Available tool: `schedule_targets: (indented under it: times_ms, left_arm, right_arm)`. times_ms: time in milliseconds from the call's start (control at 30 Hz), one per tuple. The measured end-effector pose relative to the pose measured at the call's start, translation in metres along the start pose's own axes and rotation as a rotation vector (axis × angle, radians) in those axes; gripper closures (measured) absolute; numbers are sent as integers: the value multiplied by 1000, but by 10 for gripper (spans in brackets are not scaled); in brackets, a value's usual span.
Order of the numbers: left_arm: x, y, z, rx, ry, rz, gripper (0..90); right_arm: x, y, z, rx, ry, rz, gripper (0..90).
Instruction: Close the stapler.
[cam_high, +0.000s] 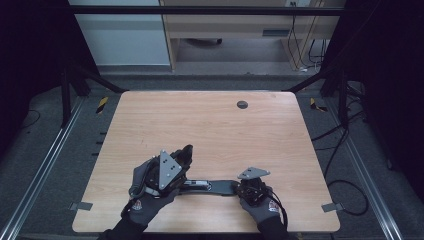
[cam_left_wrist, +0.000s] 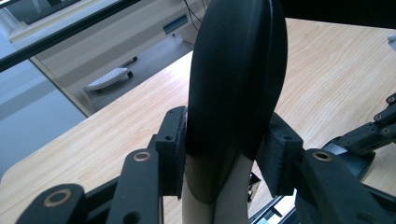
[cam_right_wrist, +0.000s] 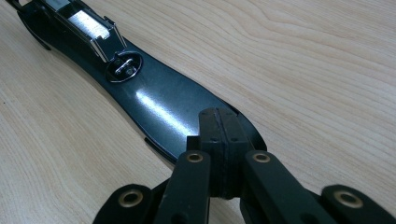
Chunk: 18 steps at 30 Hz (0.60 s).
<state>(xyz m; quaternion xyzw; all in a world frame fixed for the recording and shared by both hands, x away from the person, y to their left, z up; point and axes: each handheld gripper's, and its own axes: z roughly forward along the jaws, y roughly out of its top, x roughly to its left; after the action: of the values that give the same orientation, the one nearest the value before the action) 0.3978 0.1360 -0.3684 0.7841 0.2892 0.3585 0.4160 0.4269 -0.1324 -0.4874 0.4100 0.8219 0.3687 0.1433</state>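
A black stapler lies opened near the table's front edge. Its flat base runs left to right, and the metal staple channel shows at its far end. My left gripper is shut on the stapler's rounded black top arm, which stands raised and tilted up from the hinge. My right gripper is shut with its pads together, its tips resting on the near end of the base. Gloved hands hold both grippers.
The wooden table has a round cable hole at the back. Cables lie on the floor to the right. Metal rails run along both sides, and a wooden cabinet stands beyond the table.
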Motion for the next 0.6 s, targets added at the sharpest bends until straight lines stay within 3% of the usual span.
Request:
schedule_targets:
  times_ms: [600]
  left_arm:
    - [-11,2,7,5,-7,39,556]
  right_arm:
    - [-1,-1,0,-7,4,-4,900]
